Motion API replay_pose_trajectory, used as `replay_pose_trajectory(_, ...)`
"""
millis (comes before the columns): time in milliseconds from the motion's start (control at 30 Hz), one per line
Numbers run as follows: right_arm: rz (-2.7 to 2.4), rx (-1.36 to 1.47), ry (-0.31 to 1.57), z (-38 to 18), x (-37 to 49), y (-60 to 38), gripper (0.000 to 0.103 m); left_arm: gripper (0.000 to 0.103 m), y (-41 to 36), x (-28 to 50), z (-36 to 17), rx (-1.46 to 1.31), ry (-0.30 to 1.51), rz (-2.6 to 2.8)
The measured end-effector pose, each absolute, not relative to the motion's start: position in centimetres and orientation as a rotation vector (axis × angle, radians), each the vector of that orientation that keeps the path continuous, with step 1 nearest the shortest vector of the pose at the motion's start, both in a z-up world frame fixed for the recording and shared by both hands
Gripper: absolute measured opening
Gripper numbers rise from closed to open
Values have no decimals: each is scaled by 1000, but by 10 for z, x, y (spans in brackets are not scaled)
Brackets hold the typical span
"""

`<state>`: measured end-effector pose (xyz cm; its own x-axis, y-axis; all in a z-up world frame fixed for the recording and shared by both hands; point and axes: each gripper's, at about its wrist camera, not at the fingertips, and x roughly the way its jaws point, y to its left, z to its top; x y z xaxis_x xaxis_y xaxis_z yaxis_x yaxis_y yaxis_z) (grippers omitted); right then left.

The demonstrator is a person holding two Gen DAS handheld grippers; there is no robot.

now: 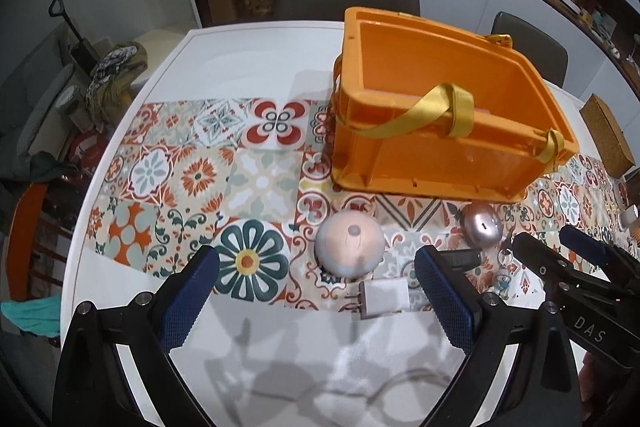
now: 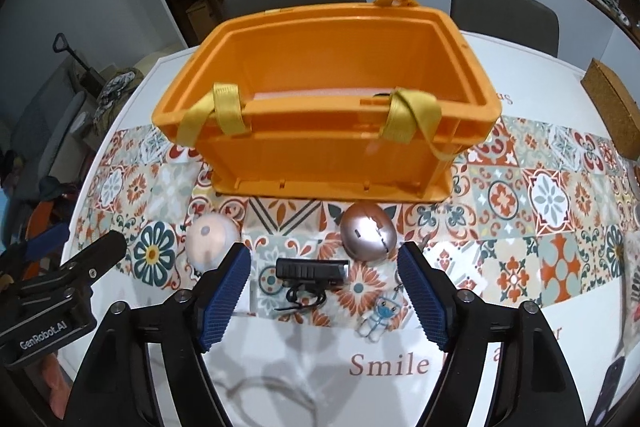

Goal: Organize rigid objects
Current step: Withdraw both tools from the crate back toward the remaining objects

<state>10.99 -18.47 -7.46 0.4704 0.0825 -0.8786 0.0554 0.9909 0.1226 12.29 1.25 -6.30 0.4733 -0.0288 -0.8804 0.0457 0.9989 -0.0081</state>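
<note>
One orange basket (image 2: 328, 163) at twelve o'clock, empty. One mouse (image 2: 370, 237), one dome (image 2: 210, 237), one black light (image 2: 312, 269), one charger (image 1: 386, 299). Left gripper (image 1: 316, 291) and right gripper (image 2: 324, 291) both gaping wide, gripping nothing.

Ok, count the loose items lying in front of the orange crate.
5. Pale dome at left, white charger just below it, black device in the middle, pink mouse right of centre, bear keychain nearest. Others may hide behind the grippers.
</note>
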Motion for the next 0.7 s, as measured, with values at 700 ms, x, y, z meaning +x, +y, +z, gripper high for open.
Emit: replay_pose_trajectory(700,57,116,1213,-132,128,-169,84,100,23,123,-110,25,1191,-8)
